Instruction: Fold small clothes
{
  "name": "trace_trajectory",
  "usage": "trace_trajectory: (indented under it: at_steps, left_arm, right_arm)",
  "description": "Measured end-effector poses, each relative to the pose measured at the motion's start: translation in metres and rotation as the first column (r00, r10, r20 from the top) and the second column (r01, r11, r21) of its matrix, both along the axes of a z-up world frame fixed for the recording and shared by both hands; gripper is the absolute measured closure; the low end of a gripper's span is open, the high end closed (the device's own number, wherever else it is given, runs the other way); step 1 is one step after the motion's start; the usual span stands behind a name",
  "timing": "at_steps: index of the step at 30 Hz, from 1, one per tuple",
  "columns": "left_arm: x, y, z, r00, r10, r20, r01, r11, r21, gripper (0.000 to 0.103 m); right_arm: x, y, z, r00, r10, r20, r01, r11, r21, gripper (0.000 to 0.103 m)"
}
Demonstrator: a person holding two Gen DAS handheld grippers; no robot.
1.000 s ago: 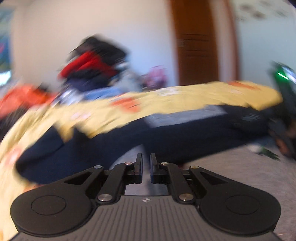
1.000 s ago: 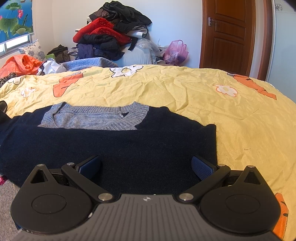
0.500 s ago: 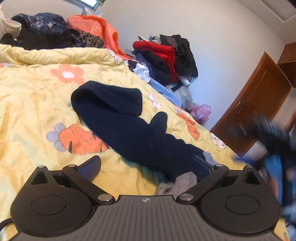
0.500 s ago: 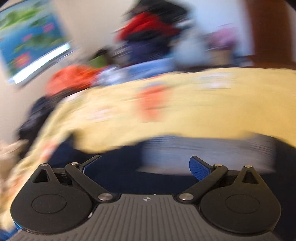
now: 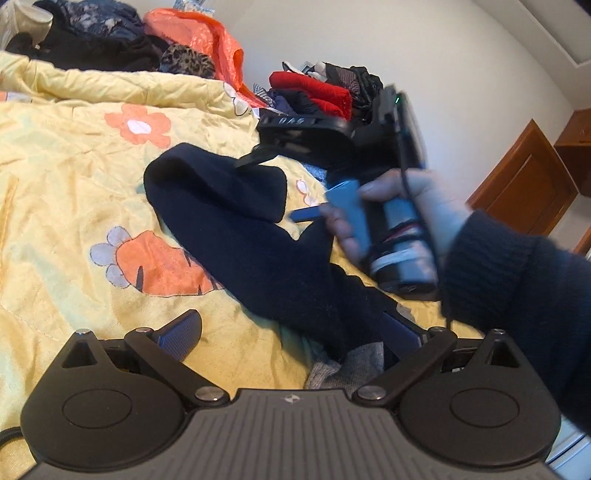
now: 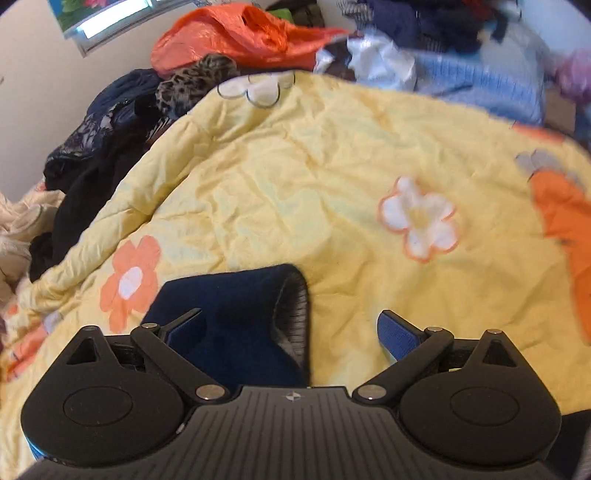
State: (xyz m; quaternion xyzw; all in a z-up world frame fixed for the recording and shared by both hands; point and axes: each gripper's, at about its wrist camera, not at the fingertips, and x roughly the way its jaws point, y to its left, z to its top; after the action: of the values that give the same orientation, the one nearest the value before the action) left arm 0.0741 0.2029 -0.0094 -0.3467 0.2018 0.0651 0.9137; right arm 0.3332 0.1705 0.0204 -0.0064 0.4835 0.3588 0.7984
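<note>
Cloth, plastic and wood are being shown around the navy sweater (image 5: 258,236).

The sweater is being seen as matt knitted wool, with a grey ribbed knit at its cuff (image 6: 293,317). Beneath it, a yellow quilt (image 6: 295,184) of crinkled, softly sheened cotton is being displayed. Behind the sweater, a glossy orange plastic bag (image 6: 243,33) is being lit. The left gripper (image 5: 291,334) is being rendered in matt black plastic with metal rivets. Right of the sweater, a smooth varnished wooden door (image 5: 524,188) is being shown.
</note>
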Motion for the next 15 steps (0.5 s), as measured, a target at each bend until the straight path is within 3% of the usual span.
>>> trace_trajectory:
  at_steps: [1,2,3,4,5,8,15]
  left_arm:
    - [0.0,0.001,-0.001,1.0,0.001,0.003,-0.001,1.0,-0.009,0.0]
    - [0.0,0.002,-0.001,1.0,0.002,0.004,-0.001,1.0,-0.016,0.0]
    - [0.001,0.003,-0.002,1.0,0.002,0.004,-0.002,1.0,-0.022,0.0]
    - [0.001,0.004,-0.003,1.0,0.003,0.003,-0.003,1.0,-0.027,0.0]
    - [0.001,0.004,-0.003,1.0,0.003,0.003,-0.003,1.0,-0.029,0.0]
    - [0.001,0.003,-0.003,1.0,0.002,0.003,-0.002,1.0,-0.024,0.0]
    - [0.003,-0.002,0.0,1.0,-0.001,-0.003,0.001,1.0,0.015,0.0]
  right_arm:
    - [-0.005,0.002,-0.004,1.0,0.009,0.03,-0.009,1.0,0.005,0.021]
    - [-0.011,0.006,-0.004,0.995,0.039,0.093,-0.039,0.999,-0.004,0.033]
    - [-0.017,0.011,-0.004,0.989,0.071,0.129,-0.068,0.997,-0.022,0.065]
    - [-0.017,0.014,-0.002,0.989,0.079,0.122,-0.078,0.997,-0.015,0.076]
    - [-0.016,0.015,0.001,0.992,0.075,0.101,-0.076,0.997,0.006,0.081]
    - [-0.019,0.015,0.019,0.99,0.083,0.112,-0.088,0.995,0.042,0.085]
    - [-0.046,-0.028,0.096,0.975,0.127,0.182,-0.151,0.981,0.123,0.086]
